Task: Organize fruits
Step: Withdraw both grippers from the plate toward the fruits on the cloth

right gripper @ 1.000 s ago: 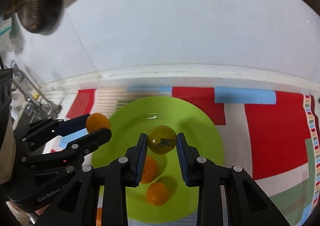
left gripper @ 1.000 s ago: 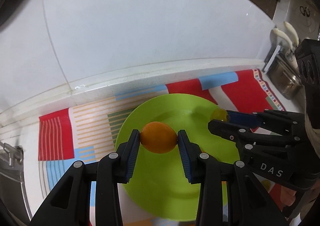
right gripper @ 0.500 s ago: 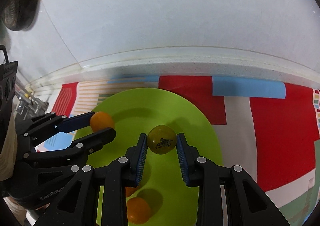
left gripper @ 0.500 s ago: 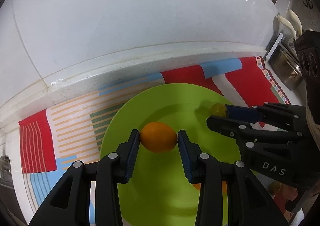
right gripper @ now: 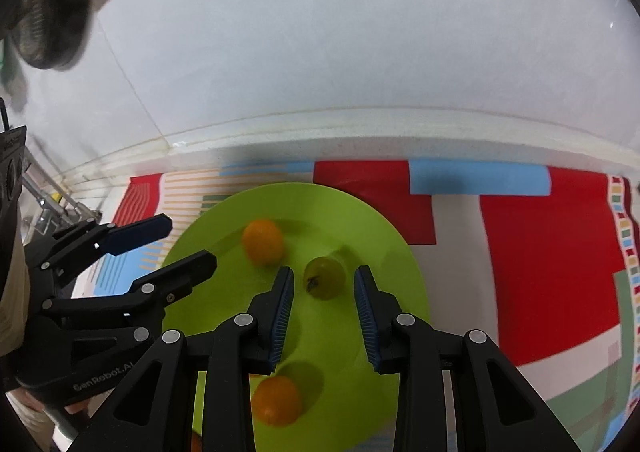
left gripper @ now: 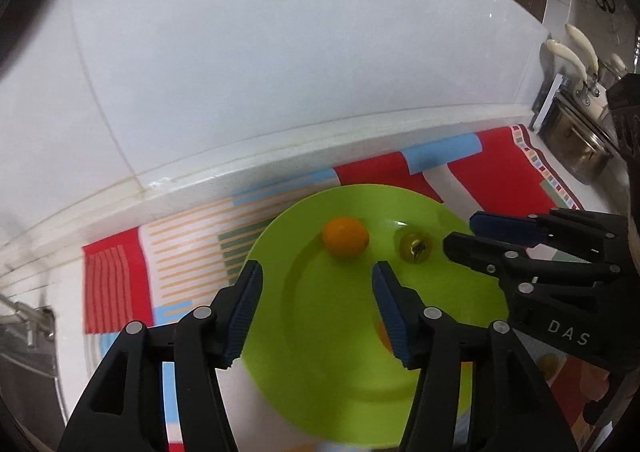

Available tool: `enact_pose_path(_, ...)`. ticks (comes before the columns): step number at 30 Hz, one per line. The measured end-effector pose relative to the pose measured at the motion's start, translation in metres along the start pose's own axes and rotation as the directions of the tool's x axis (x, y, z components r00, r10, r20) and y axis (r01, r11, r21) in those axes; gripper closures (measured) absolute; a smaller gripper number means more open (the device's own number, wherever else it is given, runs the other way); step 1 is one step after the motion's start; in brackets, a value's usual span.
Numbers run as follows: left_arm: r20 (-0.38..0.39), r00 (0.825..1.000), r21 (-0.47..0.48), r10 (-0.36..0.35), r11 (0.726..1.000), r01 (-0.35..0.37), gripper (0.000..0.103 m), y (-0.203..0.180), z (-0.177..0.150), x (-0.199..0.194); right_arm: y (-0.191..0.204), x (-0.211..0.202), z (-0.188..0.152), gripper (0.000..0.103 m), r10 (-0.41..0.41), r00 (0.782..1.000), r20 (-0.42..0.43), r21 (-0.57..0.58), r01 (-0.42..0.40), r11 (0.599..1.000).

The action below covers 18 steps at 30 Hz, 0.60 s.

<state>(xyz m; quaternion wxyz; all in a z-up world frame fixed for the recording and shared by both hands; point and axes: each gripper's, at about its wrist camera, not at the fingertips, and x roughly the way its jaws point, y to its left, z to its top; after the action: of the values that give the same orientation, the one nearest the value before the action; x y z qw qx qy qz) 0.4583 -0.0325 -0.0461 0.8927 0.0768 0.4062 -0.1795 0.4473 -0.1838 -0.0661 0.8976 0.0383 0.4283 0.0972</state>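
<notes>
A lime-green plate [left gripper: 344, 352] lies on a patterned cloth; it also shows in the right wrist view [right gripper: 384, 252]. An orange fruit [left gripper: 345, 236] rests on the plate, just beyond my open, empty left gripper [left gripper: 316, 280]. It shows in the right wrist view too [right gripper: 263, 242]. A yellow-green fruit [right gripper: 324, 276] with a dark mark sits on the plate between the tips of my open right gripper [right gripper: 323, 284]; it shows in the left wrist view as well [left gripper: 415, 248]. Another orange fruit [right gripper: 276, 400] lies nearer on the plate.
The red, blue and striped cloth [right gripper: 540, 252] covers the counter up to a white tiled wall [left gripper: 280, 71]. Metal pots with pale handles [left gripper: 576, 131] stand at the far right. A metal rack [right gripper: 52, 207] is at the left.
Both grippers opened and let go of their fruit. The orange fruit and the yellow-green fruit now rest on the plate, and both grippers have drawn back a little.
</notes>
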Motion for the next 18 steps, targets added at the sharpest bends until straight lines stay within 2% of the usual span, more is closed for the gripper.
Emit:
enact_pose_path(5,0.065,0.996,-0.014,0.053,0.999,-0.052,0.031,-0.004,-0.008,-0.04,0.014,-0.034,-0.008,0.07,-0.007,0.998,0.066,-0.032,0.009,0.999)
enact_pose_path(7,0.097,0.993,-0.019,0.071,0.997,-0.069,0.028,-0.006,-0.013,-0.059,0.021,-0.052,-0.014,0.065,-0.006,0.995,0.1,-0.042,0.01,0.999)
enact_pose_path(9,0.132,0.986,-0.03,0.104,0.994,-0.1,0.018,-0.009,-0.019,-0.079,0.025,-0.066,-0.019,0.061,-0.004,0.992,0.127,-0.044,0.01,0.999)
enact_pose_path(13,0.176,0.974,-0.046,0.141,0.99,-0.135,0.011,-0.016,-0.034,-0.11,0.032,-0.096,-0.033,0.059,0.001,0.985,0.173,-0.045,0.007,0.999)
enact_pose_path(15,0.19,0.971,-0.056,0.146,0.989,-0.138,0.006,-0.018,-0.042,-0.123,0.034,-0.108,-0.041,0.05,0.005,0.982,0.19,-0.04,0.003,0.999)
enact_pose_path(18,0.207,0.967,-0.061,0.148,0.988,-0.139,0.003,-0.023,-0.057,-0.142,0.038,-0.123,-0.054,0.05,0.007,0.977,0.212,-0.039,0.001,0.999)
